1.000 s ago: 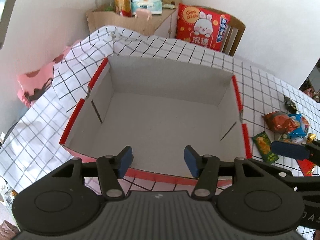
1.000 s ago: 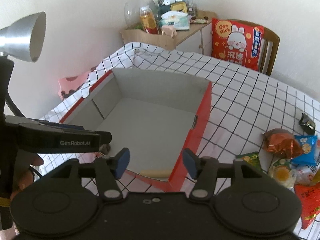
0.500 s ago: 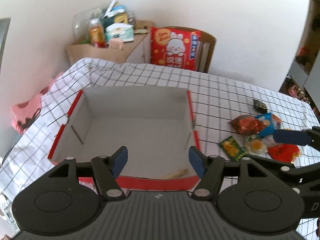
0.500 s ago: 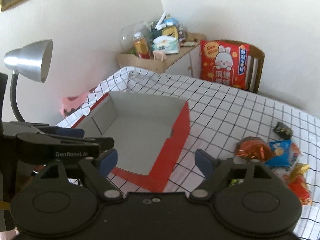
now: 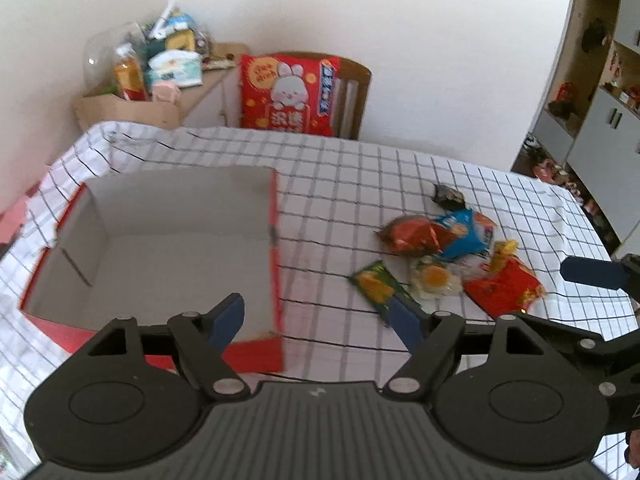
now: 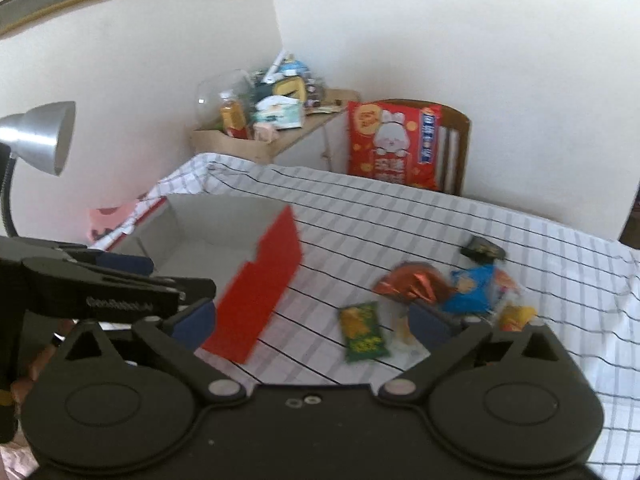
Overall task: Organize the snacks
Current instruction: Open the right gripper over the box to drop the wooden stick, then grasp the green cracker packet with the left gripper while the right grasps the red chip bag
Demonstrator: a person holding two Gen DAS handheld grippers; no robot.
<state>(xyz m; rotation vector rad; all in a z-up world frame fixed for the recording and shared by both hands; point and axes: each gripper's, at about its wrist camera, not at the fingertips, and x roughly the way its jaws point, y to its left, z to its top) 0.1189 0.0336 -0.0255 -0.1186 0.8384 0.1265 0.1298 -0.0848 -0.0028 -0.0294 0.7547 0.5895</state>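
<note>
Left wrist view: the left gripper (image 5: 320,316) hangs above the checked tablecloth (image 5: 360,168), its jaws opening with nothing between them but cloth. A second ago the same jaws sat narrower and squarely over the red-edged cardboard box (image 5: 160,240); now the box lies at the left of the frame and the gap between the blue pads (image 5: 230,314) falls past its right wall. The snack pile (image 5: 452,256) — orange, blue, red and green packets bunched together, a small dark packet (image 5: 448,194) just above them — has slid from the far right edge towards centre right. The right gripper's blue fingertip (image 5: 592,274) shows at the right edge, beside the red packet (image 5: 508,292).

Right wrist view: the right gripper (image 6: 308,322) is also opening, jaws far wider than a second ago and empty. The box (image 6: 224,232), earlier filling the middle, now sits centre left, its red side wall (image 6: 260,288) facing the camera. The green packet (image 6: 362,332) lies on the cloth between the spread pads' lines, apart from them; the rest of the pile (image 6: 460,292) is just right of it. The left gripper (image 6: 120,276) crosses the left edge — released, over the box's near corner.
</note>
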